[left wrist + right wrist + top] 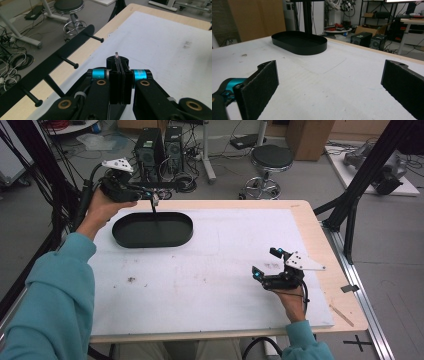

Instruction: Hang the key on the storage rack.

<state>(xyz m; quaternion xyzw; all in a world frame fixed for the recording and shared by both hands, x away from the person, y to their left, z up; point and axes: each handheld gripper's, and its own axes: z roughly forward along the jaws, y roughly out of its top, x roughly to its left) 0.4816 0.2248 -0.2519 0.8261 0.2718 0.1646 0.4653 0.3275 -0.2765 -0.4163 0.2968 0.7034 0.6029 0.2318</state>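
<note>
High view: the left hand-held gripper (150, 195) is raised at the counter's (210, 270) 11 o'clock edge, above the far rim of a black oval tray (152, 230). Its jaws are pressed together, pinching a small metal ring (116, 53) with a thin black piece hanging toward the tray. A black peg rack (50, 65) stands beside the counter edge. The right hand-held gripper (265, 262) rests at 4 o'clock, jaws spread wide, holding nothing.
</note>
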